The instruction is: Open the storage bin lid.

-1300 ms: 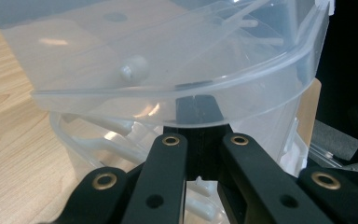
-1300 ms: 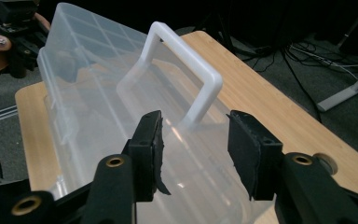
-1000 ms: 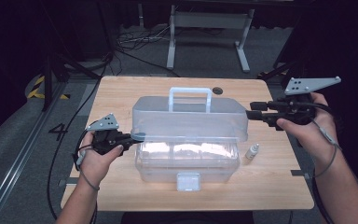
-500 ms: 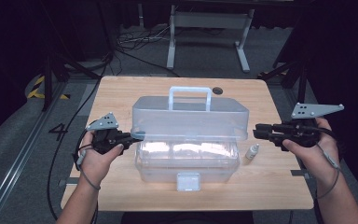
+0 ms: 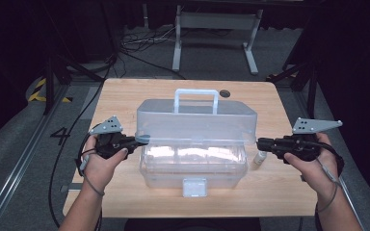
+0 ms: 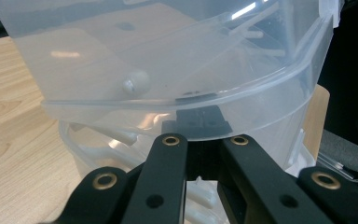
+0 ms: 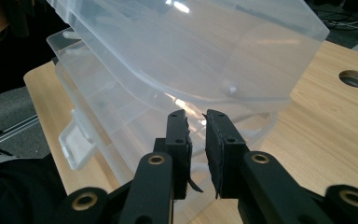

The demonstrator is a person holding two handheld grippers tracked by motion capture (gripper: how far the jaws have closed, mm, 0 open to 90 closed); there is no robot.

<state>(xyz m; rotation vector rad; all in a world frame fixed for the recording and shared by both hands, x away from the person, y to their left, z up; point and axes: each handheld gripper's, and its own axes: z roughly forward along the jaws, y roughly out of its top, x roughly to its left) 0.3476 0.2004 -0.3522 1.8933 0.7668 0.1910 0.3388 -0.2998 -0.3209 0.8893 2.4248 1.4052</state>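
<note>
The left gripper (image 5: 139, 140) sits at 9 o'clock of the clear plastic box (image 5: 192, 166), which stands in the middle of the table (image 5: 125, 96). In the left gripper view its jaws are pushed under the rim of the lid (image 5: 195, 120), w/ the dark tips seen through the plastic; they look nearly together, but I cannot tell if they really pinch the rim or only prop it from below. The lid is half raised, hinged at the 12 o'clock side, handle (image 5: 196, 98) on top. If the hold is only a prop, the smooth rim can slip off the tips and the lid will drop on the base, maybe shifting the whole box. At 3 o'clock a small white bottle (image 5: 259, 158) stands just beside the box wall. The right gripper (image 5: 260, 143) hovers near it, jaws slightly apart w/ nothing between. A careless move there can knock the bottle over, or bump the box while the lid is up.
</note>
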